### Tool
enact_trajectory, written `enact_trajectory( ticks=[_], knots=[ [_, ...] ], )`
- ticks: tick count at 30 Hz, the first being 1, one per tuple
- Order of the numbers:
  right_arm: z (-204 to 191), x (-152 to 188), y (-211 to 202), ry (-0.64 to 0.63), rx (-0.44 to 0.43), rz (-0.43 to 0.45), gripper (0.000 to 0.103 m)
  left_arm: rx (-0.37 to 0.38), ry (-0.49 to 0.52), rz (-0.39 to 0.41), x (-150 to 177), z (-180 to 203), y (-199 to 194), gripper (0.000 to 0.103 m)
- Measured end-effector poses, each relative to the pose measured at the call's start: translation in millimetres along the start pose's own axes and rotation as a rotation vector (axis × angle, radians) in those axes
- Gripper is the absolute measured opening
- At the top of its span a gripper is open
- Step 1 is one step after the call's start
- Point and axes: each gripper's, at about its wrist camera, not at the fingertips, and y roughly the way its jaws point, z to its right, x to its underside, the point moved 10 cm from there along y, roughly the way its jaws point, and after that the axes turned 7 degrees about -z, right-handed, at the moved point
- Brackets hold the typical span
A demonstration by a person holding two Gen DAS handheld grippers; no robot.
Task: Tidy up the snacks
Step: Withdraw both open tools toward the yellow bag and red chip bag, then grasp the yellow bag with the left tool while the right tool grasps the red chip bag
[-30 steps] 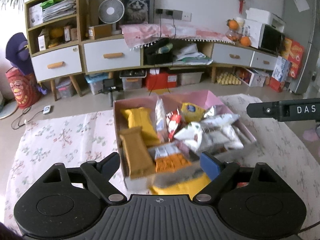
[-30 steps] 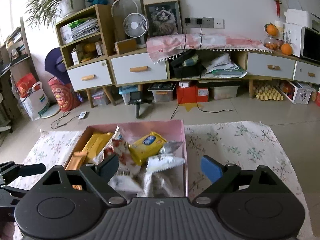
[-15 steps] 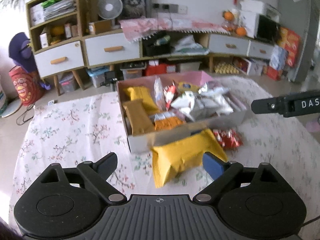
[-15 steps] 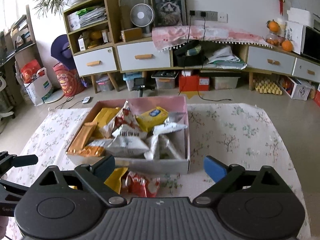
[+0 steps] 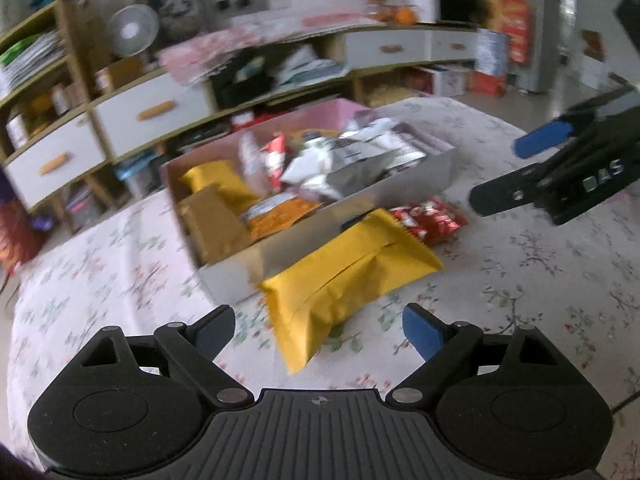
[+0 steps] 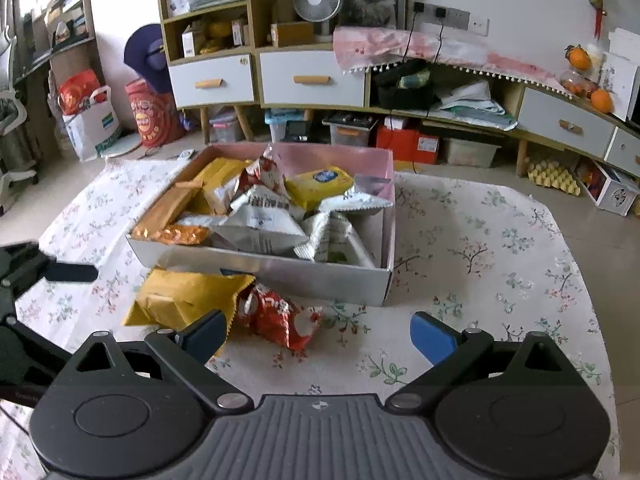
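While both grippers, left [image 5: 318, 326] and right [image 6: 316, 338], are held spread and empty, a yellow bag [image 6: 184, 300] and red packet [image 6: 280, 316] are seen beside the box [image 6: 280, 274].

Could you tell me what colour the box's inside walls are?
Pink box walls, clearest in right wrist view.

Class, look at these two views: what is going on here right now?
A person with a handheld gripper in each hand is sorting snacks on a floral tablecloth. A cardboard box is already full of packets. Two lie outside against its near wall: a yellow bag and a red packet. The left gripper is open, aimed at the yellow bag without touching it. The right gripper is open too, holding nothing.
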Motion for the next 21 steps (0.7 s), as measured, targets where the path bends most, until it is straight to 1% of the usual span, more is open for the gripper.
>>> enact_trajectory(
  ticks=[3,6,9,11,13,16,19,21],
  knots=[
    [3,3,5,-0.020,0.009,-0.006,0.077,0.044,0.035,0.021,-8,8,4,0.085],
    [4,2,8,-0.059,0.001,0.012,0.076,0.073,0.074,0.035,-17,17,7,0.078],
    [3,2,13,-0.097,-0.029,0.017,0.070,0.079,0.110,0.022,-21,24,15,0.071],
    [2,3,17,-0.121,-0.048,0.012,0.065,0.064,0.128,0.012,-22,27,20,0.071],
    [0,5,23,-0.146,-0.074,-0.003,0.062,0.061,0.139,0.007,-23,28,23,0.071],
    [-3,8,31,-0.169,-0.107,-0.023,0.054,0.049,0.156,0.001,-22,26,25,0.071],
    [-2,9,38,-0.162,-0.114,-0.036,0.046,0.029,0.166,-0.008,-20,23,28,0.071],
    [-2,7,42,-0.156,-0.116,-0.036,0.042,0.030,0.162,-0.013,-19,23,28,0.068]
  ],
)
